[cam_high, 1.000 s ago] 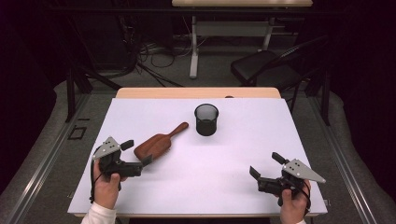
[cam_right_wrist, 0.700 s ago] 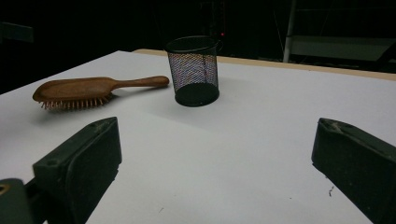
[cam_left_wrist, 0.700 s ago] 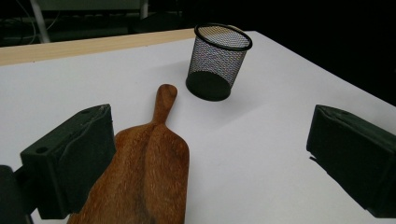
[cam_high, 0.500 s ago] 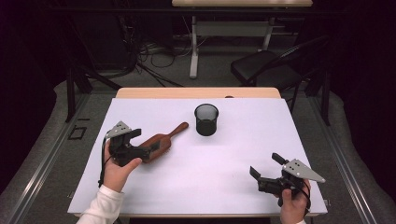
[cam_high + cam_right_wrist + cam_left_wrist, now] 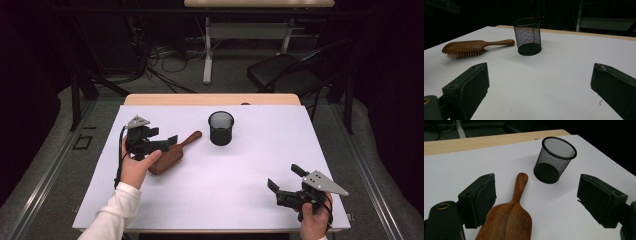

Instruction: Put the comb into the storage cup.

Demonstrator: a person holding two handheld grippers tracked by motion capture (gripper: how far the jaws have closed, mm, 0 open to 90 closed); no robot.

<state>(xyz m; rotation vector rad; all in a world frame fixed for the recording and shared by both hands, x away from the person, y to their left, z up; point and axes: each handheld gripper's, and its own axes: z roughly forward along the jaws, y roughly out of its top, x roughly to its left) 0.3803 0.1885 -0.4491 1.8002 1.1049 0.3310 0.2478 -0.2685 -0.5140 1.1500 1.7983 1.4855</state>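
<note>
The left gripper [image 5: 165, 145] has advanced onto the wooden hairbrush [image 5: 172, 154]; jaws, just closing, straddle its head unclenched. Mesh cup [image 5: 221, 128] at two o'clock. Right gripper [image 5: 281, 189] idles, released.

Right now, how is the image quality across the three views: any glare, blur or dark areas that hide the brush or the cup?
High view: white table evenly lit, surroundings dark, hairbrush and mesh cup clear. Left gripper view: brush sharp, its near end cut off by the frame, near jaws slightly soft. Right gripper view: dimmer and grainy, but brush bristles and cup readable; no glare.
</note>
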